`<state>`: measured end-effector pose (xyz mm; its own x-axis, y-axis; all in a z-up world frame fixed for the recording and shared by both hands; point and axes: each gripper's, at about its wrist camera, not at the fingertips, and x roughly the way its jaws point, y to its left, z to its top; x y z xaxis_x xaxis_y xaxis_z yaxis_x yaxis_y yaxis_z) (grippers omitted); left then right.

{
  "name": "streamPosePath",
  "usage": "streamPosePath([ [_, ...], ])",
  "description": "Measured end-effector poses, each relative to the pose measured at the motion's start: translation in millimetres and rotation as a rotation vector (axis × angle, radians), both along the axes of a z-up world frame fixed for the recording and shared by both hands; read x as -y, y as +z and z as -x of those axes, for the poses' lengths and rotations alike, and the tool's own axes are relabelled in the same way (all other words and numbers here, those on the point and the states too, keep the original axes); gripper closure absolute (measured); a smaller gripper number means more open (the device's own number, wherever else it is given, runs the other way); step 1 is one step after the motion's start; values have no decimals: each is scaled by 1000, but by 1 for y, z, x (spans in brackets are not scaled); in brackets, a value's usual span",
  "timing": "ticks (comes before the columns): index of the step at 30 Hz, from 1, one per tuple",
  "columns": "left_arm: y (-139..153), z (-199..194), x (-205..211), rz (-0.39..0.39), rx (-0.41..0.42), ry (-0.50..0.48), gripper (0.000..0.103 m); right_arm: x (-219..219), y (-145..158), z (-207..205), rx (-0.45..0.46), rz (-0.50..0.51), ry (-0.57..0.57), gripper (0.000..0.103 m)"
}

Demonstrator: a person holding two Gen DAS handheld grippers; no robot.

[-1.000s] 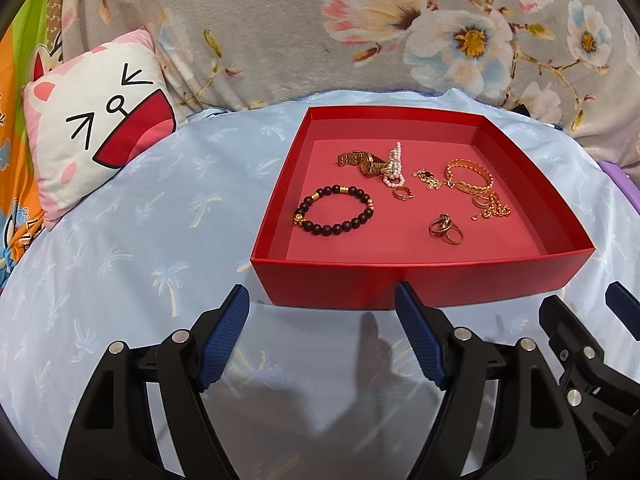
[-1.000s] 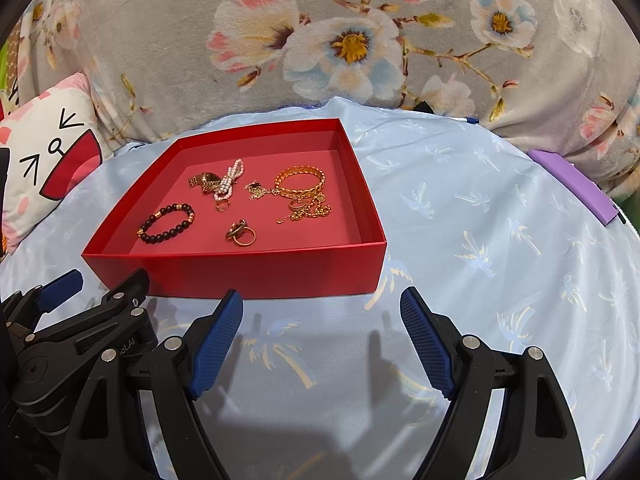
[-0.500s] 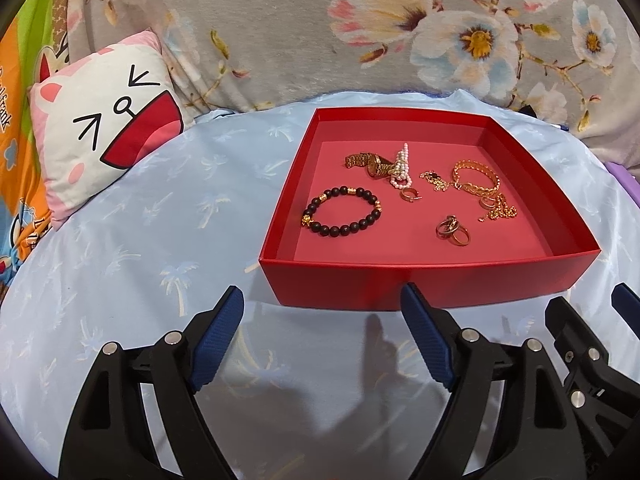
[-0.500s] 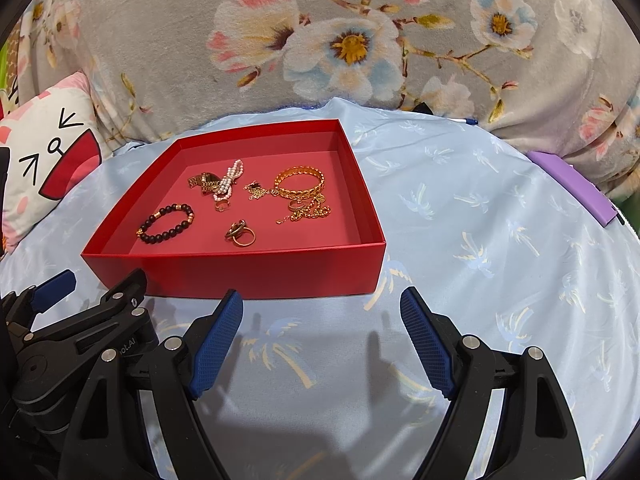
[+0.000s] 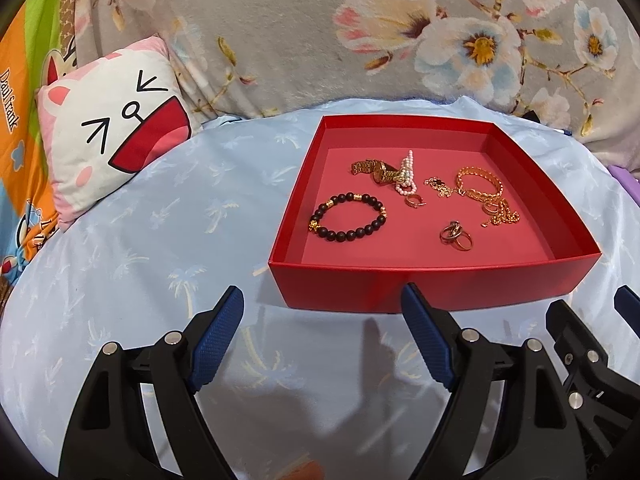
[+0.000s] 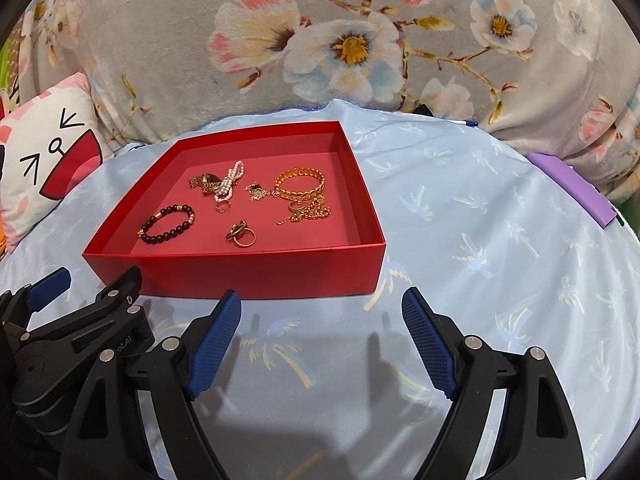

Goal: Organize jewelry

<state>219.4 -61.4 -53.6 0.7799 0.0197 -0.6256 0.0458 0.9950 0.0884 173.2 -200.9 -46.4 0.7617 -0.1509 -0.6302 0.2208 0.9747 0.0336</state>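
Your left gripper (image 5: 322, 300) is hovering with fingers spread wide just before the red tray (image 5: 432, 286), where a black bead bracelet (image 5: 347, 217) is lying apart from gold chains (image 5: 486, 196).

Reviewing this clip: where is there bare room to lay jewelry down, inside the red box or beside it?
Inside the red box, bare floor lies along the right wall and near the front wall. The back middle is crowded: watch, pearl strand, gold bracelet. Outside, the blue sheet right of the box is bare up to the purple item.
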Motion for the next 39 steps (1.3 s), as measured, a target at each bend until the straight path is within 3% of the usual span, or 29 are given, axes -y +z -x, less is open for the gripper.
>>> streamPosePath([
  [39,-2,0,1,-5,-9,6,25,1,0,0,-4,5,0,22],
])
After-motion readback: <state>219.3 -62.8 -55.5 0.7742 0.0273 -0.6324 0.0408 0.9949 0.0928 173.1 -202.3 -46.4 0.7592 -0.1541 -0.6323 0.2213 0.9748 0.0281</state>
